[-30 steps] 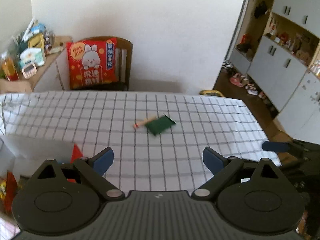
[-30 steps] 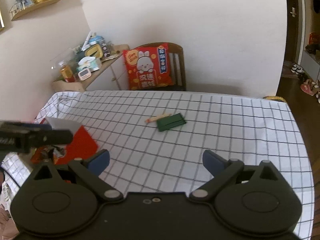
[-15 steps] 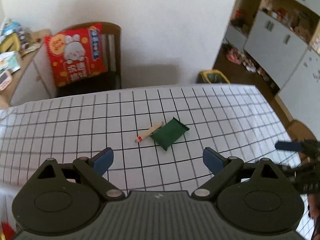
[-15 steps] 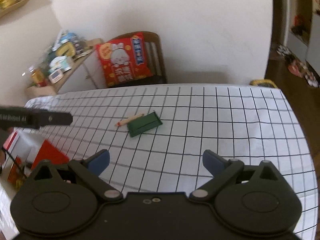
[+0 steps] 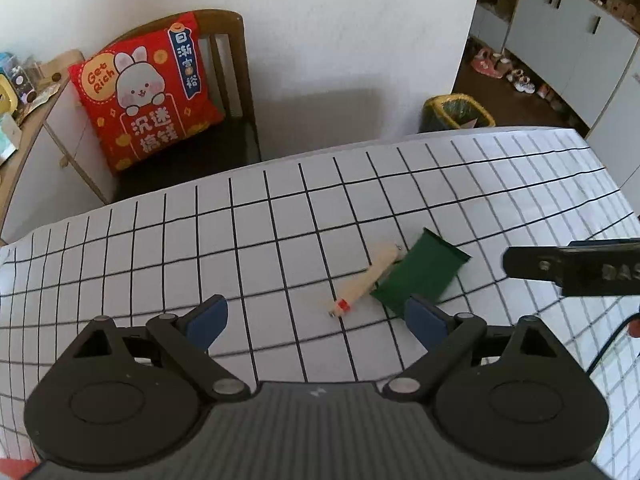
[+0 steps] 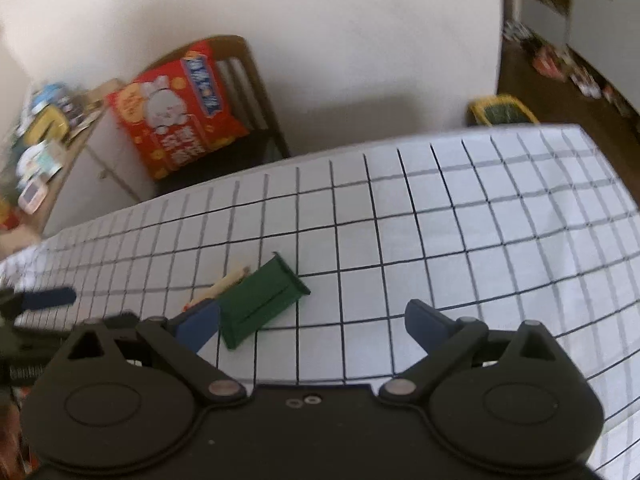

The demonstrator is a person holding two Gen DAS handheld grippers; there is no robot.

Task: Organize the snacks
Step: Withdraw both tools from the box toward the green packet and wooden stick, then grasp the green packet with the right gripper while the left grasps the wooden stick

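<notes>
A green snack packet (image 5: 420,274) lies on the checked tablecloth (image 5: 260,232), with a beige sausage stick (image 5: 366,280) touching its left side. My left gripper (image 5: 318,318) is open and empty, just short of both snacks. In the right wrist view the green packet (image 6: 262,300) and the stick (image 6: 224,282) lie by the left fingertip of my right gripper (image 6: 314,322), which is open and empty. The right gripper also shows at the right edge of the left wrist view (image 5: 572,268).
A wooden chair (image 5: 224,80) with a red rabbit cushion (image 5: 146,88) stands behind the table's far edge. A cluttered side desk (image 6: 48,144) is at the far left. A yellow bin (image 5: 456,114) sits on the floor beyond the table.
Both grippers have moved forward and down toward the two snacks, which now look much larger and closer. The red box at the left has left both views.
</notes>
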